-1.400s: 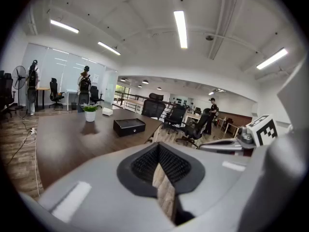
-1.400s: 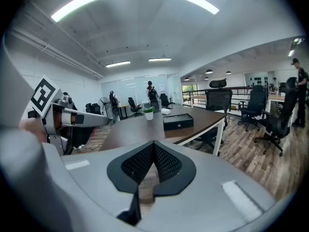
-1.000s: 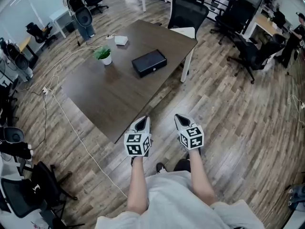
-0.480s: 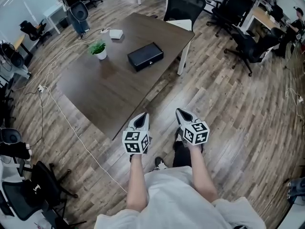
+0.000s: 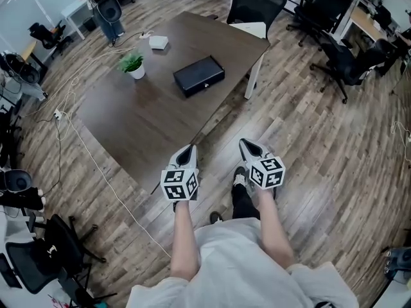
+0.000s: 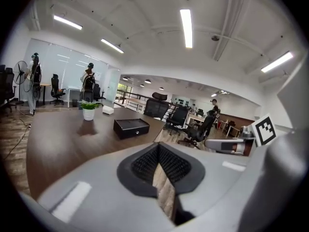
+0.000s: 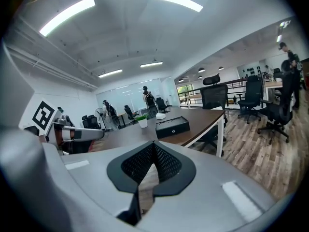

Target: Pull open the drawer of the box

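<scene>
Holding left tool [image 5: 187, 149], right tool [image 5: 246, 145] pressed together, empty, well apart from black rectangular box [image 5: 198, 76] on dark wooden tabletop [image 5: 148, 120]. Approach front squarely, spread 1 tool.

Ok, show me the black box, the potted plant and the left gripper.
black box [image 5: 199, 76], head view, middle of its lid.
potted plant [image 5: 132, 62], head view, its green leaves.
left gripper [image 5: 187, 150], head view, between its fingertips.
</scene>
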A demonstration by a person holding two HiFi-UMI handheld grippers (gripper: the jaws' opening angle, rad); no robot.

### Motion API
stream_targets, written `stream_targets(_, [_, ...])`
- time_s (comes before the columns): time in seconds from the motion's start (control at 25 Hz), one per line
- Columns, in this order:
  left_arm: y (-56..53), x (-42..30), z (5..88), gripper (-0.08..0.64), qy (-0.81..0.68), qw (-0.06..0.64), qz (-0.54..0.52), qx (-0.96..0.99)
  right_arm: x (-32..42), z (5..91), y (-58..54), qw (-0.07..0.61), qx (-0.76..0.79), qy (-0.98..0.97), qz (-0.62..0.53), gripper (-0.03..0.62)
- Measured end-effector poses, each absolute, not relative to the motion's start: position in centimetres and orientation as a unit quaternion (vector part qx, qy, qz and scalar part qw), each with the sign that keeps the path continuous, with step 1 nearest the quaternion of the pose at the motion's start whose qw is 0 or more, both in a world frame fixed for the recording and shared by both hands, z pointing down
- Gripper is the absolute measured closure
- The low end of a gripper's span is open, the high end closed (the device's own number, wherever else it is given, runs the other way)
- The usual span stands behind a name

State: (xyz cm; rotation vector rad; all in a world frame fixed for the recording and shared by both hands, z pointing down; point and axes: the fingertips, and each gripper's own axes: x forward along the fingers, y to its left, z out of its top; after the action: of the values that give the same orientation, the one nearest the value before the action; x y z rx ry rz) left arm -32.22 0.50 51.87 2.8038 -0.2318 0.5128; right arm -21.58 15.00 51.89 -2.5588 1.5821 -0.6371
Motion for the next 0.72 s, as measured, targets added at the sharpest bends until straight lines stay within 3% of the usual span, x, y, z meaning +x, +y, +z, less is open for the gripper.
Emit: stream_targets(0.72, [-6.1,-16.6,51.9,0.506,-0.117,0.118,0.211,0.963,-3.9,50.5,5.9,0.044,-0.794,0.571,-0.205,0.592])
